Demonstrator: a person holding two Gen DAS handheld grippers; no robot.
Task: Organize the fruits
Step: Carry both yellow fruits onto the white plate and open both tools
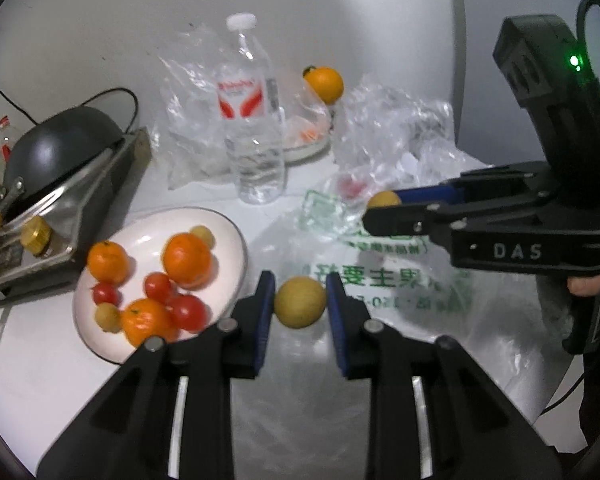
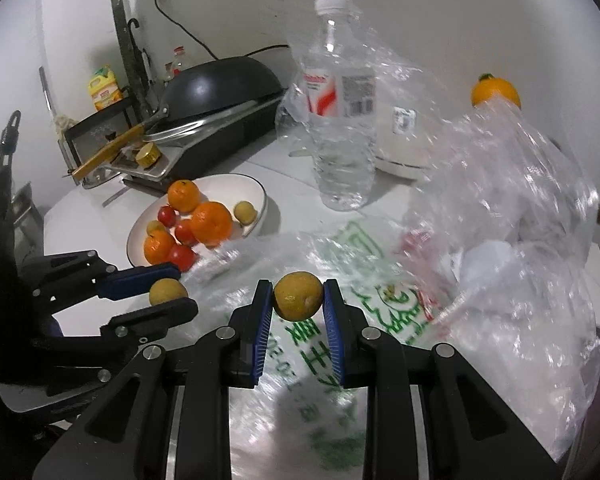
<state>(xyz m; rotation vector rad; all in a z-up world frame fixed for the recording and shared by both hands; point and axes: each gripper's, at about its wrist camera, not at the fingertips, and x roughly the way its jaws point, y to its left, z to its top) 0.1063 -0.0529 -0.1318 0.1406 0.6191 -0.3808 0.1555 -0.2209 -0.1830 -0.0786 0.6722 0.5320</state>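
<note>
My left gripper point(image 1: 300, 300) is shut on a small yellow-brown fruit point(image 1: 300, 301), held just right of the white plate point(image 1: 228, 228). It also shows in the right wrist view point(image 2: 168, 291). My right gripper point(image 2: 297, 296) is shut on a second yellow-brown fruit point(image 2: 298, 296) above the printed plastic bag point(image 2: 340, 344); it also shows in the left wrist view point(image 1: 384, 206). The plate point(image 2: 260, 192) holds three oranges point(image 1: 187, 258), several small tomatoes point(image 1: 186, 311) and small yellow fruits. Another orange point(image 1: 324, 84) sits at the back.
A clear water bottle point(image 1: 252, 128) stands behind the plate. Crumpled clear plastic bags point(image 2: 520, 208) cover the right side. A dark wok point(image 1: 60, 148) on a stove sits at the left. A white appliance point(image 2: 404, 140) stands behind the bottle.
</note>
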